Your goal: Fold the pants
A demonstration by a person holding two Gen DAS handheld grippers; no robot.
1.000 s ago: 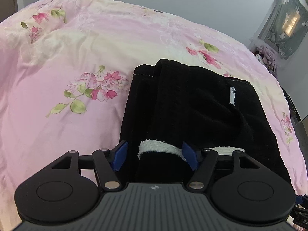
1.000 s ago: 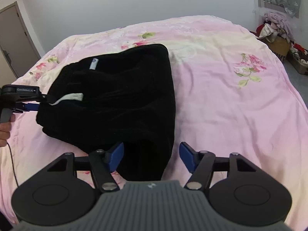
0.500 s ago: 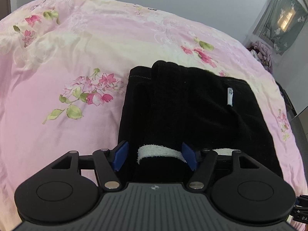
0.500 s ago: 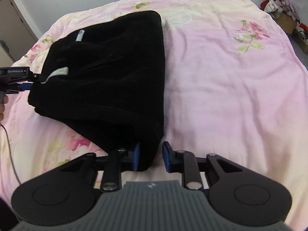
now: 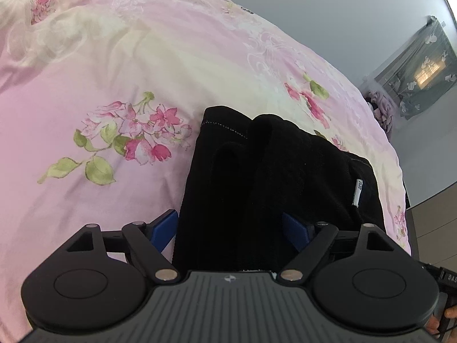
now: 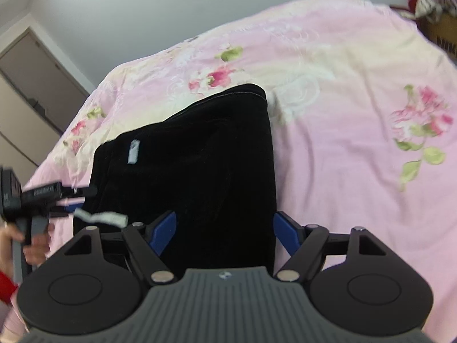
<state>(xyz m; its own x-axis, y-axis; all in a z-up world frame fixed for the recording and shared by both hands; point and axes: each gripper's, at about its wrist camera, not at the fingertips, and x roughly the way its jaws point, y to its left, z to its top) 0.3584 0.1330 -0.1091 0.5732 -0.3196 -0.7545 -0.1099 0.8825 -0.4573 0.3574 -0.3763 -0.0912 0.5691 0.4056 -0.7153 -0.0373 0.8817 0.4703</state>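
You are opening both tongs, the left gripper (image 5: 230, 227) and right gripper (image 6: 224, 228), letting go of the folded soft black pants (image 6: 194, 154) lying on the pink flowered bed cover (image 6: 342, 148) near its front edge, so this fold looks done.

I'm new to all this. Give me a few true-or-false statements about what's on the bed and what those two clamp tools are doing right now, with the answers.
1. The pants are black and lie folded on a pink flowered bedspread. True.
2. The right gripper has its jaws clamped shut on the cloth. False: its jaws have just been opening and stand apart, with the pants between them.
3. The left gripper has its jaws wide open. True: they have just been opening, and the black cloth lies between them.
4. The small label on the pants is red. False: it is pale, whitish blue.
5. A white drawstring shows at the near end of the pants. True.
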